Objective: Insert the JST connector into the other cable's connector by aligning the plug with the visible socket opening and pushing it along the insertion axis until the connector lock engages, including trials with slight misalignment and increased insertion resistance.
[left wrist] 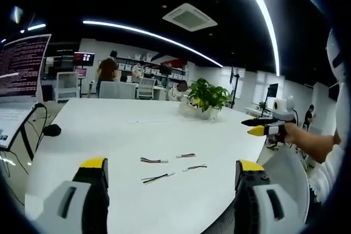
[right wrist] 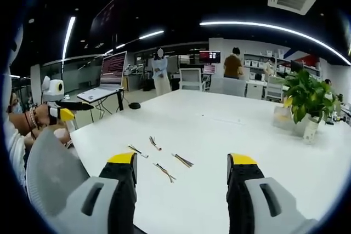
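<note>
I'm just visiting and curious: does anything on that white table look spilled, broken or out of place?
Nothing stands out. Four short cables lie loose and apart near the white table's edge, none joined yet. The potted plant stands upright. Both grippers, left and right, are open and empty.

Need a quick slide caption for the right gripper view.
Open yellow-tipped right gripper above four short wired cables on white table.
</note>
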